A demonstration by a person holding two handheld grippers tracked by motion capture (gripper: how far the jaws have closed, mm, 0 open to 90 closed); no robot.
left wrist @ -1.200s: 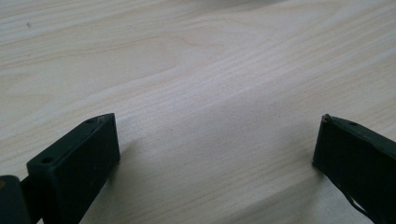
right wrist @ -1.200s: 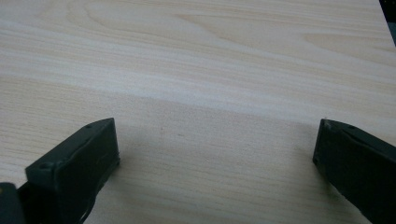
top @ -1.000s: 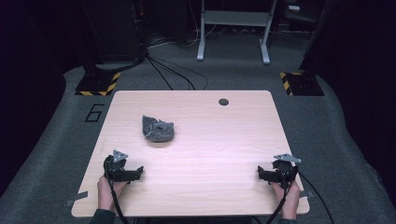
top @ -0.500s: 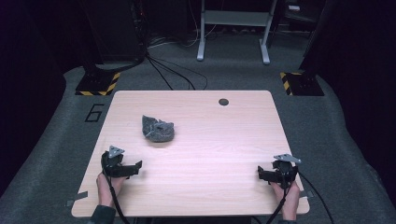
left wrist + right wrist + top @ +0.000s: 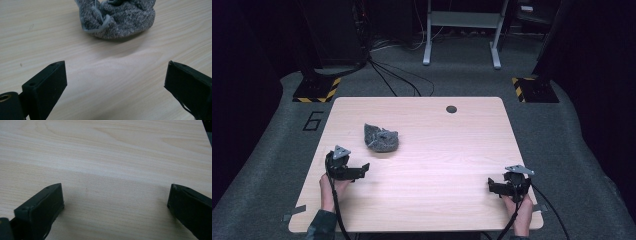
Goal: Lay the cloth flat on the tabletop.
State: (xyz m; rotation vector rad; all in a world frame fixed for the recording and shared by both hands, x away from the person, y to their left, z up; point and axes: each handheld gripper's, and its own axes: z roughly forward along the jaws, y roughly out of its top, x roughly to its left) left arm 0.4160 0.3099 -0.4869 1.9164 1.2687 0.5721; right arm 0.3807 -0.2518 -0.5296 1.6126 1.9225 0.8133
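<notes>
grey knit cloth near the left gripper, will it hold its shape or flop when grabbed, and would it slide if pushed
The grey knit cloth lies crumpled in soft folds with a loose rolled hem, so it will probably sag and unfold when lifted. It looks thin and light for its bulk. Pushed on the smooth wooden table, it would likely bunch up and drag rather than roll. The left gripper has its jaws wide apart before it.

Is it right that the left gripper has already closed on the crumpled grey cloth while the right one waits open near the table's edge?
Not quite. The left gripper is open, and the grey cloth lies ahead of it, untouched, as the left gripper view shows. The right gripper is indeed open.
</notes>
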